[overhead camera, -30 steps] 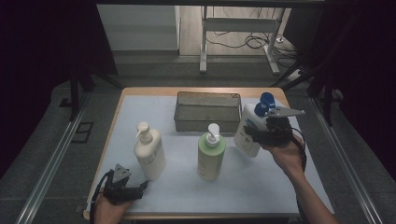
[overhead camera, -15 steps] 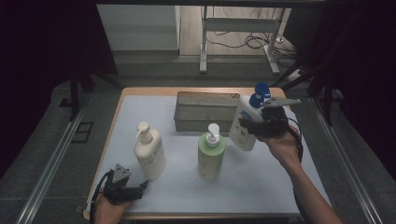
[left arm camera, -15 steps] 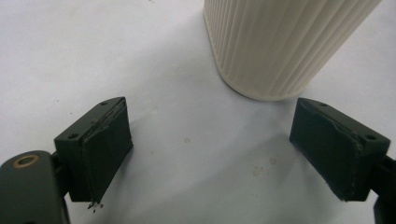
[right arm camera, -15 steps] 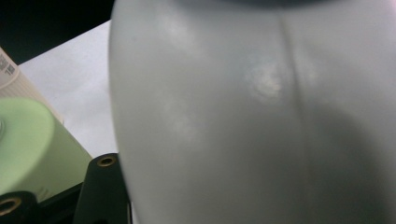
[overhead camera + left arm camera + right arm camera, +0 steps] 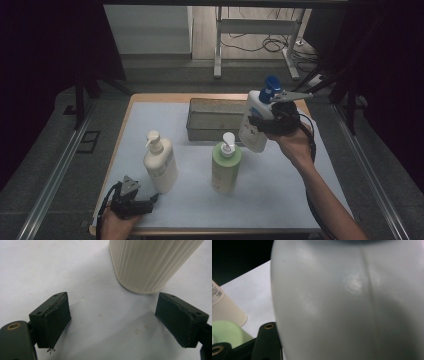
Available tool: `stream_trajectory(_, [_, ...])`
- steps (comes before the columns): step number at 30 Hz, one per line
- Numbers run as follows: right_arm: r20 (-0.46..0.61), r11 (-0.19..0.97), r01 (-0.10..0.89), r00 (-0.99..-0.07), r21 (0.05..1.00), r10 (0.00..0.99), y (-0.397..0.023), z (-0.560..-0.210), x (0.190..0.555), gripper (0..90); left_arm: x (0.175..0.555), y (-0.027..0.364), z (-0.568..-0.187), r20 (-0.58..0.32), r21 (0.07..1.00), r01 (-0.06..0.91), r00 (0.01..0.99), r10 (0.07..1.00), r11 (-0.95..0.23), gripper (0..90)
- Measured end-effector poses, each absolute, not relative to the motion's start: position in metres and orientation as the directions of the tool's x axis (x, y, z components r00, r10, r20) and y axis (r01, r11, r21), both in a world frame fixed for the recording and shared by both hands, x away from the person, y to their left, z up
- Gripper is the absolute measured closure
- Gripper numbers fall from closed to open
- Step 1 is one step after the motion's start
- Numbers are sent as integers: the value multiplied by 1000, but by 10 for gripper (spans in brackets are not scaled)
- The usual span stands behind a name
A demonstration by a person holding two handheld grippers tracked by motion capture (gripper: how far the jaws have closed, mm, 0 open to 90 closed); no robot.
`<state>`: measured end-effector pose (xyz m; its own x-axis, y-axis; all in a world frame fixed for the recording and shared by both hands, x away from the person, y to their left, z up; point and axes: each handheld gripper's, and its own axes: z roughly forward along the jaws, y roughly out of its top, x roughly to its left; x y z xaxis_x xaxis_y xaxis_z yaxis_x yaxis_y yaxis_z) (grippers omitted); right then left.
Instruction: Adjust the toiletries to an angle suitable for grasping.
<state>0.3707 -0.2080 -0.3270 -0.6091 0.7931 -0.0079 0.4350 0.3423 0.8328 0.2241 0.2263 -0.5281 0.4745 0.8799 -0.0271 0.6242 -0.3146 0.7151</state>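
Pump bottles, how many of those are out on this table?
3. A cream bottle stands at the left near the left gripper, a green bottle stands mid-table, and a blue-capped white bottle is held tilted by the right gripper beside the metal basket.

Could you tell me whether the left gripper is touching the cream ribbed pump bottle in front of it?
Apart. In the left gripper view, bare white table surface lies between the open left gripper and the cream ribbed pump bottle.
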Motion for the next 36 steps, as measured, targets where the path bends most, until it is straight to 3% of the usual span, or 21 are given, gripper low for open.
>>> stream_trajectory(36, [-11,338,444,-593,830,805,-153,-329,443,403,225,226,-528,-28,715,624,477,878,-316,122])
